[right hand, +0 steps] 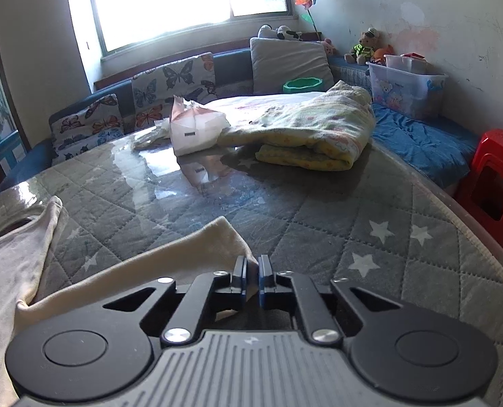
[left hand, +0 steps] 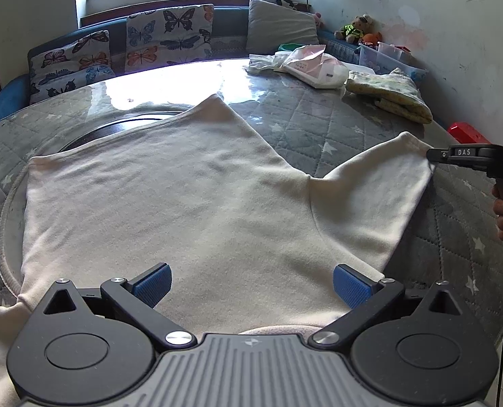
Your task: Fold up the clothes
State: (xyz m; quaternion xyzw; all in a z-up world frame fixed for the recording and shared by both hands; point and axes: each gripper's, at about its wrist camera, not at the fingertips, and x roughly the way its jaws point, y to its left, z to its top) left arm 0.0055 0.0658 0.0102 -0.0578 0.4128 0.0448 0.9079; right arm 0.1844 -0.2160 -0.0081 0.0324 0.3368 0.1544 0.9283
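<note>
A cream T-shirt (left hand: 183,196) lies spread flat on the glass-topped round table (left hand: 319,125). My left gripper (left hand: 251,285) is open, its blue pads (left hand: 153,285) hovering just above the shirt near the collar end. My right gripper (right hand: 251,271) is shut on the hem of the shirt's right sleeve (right hand: 190,254). In the left wrist view the right gripper (left hand: 434,156) shows at the right, pinching the sleeve end (left hand: 387,183). The shirt body (right hand: 10,264) shows at the left of the right wrist view.
A folded yellow-green blanket (right hand: 305,129) and a white plastic package (right hand: 193,129) lie at the table's far side. A red stool (right hand: 495,183) stands right of the table. A sofa with butterfly cushions (left hand: 170,34) and a clear toy bin (right hand: 407,84) lie beyond.
</note>
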